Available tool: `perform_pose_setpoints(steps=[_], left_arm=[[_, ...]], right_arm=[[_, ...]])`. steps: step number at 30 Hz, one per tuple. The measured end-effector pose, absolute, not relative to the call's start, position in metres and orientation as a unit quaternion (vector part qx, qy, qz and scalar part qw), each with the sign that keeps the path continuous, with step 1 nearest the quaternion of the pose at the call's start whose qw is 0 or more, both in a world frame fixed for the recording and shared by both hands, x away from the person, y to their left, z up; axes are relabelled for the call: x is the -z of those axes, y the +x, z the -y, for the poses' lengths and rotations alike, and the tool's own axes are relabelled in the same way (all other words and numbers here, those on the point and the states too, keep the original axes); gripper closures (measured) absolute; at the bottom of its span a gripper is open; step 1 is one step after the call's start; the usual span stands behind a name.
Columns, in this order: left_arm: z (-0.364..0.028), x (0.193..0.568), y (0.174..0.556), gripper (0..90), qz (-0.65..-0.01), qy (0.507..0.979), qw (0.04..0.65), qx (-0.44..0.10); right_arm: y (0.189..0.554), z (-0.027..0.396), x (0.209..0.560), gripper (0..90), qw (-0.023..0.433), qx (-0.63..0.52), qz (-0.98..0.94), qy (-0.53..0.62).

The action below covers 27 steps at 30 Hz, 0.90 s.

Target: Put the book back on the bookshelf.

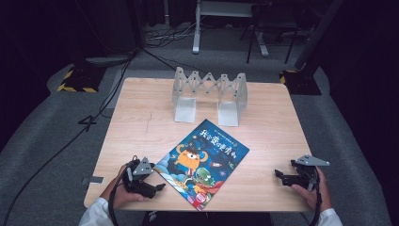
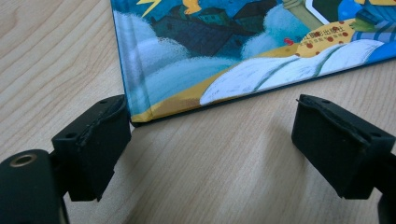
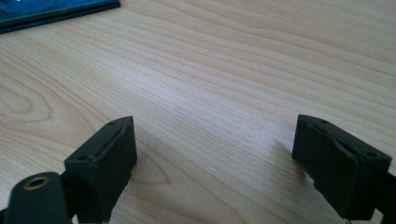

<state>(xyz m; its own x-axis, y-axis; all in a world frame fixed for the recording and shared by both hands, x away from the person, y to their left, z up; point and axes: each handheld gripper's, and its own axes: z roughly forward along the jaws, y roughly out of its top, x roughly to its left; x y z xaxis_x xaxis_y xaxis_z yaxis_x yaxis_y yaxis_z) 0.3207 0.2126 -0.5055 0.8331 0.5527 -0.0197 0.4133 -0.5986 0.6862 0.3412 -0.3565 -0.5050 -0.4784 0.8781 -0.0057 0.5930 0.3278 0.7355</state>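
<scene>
A colourful picture book [image 1: 202, 161] lies flat and turned at an angle on the wooden table [image 1: 136, 127], its cover showing an orange cartoon monster. My left gripper [image 1: 160, 187] rests low at the book's near left edge, jaws open. In the left gripper view the book's corner [image 2: 140, 112] sits just beside the left jaw, and my left gripper [image 2: 210, 140] has bare wood between its jaws. My right gripper [image 1: 278, 175] is open near the table's front right, a hand's width from the book. In the right gripper view my right gripper [image 3: 215, 154] holds nothing; the book's edge [image 3: 56, 11] shows at top left.
A grey expandable book stand [image 1: 210, 94] with two upright plates stands at the back middle of the table. Cables run over the grey floor at the left. A white desk leg [image 1: 196, 28] and dark chair legs stand beyond the table.
</scene>
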Motion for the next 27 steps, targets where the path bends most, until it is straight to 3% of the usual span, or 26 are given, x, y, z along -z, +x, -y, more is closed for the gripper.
perform_pose_setpoints(steps=[15,27], left_arm=[[-0.204,0.505,0.327,11.8,-0.263,0.892,0.355,-0.098],[-0.186,0.505,0.318,11.8,-0.238,0.898,0.358,-0.089]], right_arm=[[0.341,0.346,0.505,14.1,0.205,-0.346,-0.794,0.457],[0.355,0.279,0.506,11.4,0.178,-0.356,-0.826,0.399]])
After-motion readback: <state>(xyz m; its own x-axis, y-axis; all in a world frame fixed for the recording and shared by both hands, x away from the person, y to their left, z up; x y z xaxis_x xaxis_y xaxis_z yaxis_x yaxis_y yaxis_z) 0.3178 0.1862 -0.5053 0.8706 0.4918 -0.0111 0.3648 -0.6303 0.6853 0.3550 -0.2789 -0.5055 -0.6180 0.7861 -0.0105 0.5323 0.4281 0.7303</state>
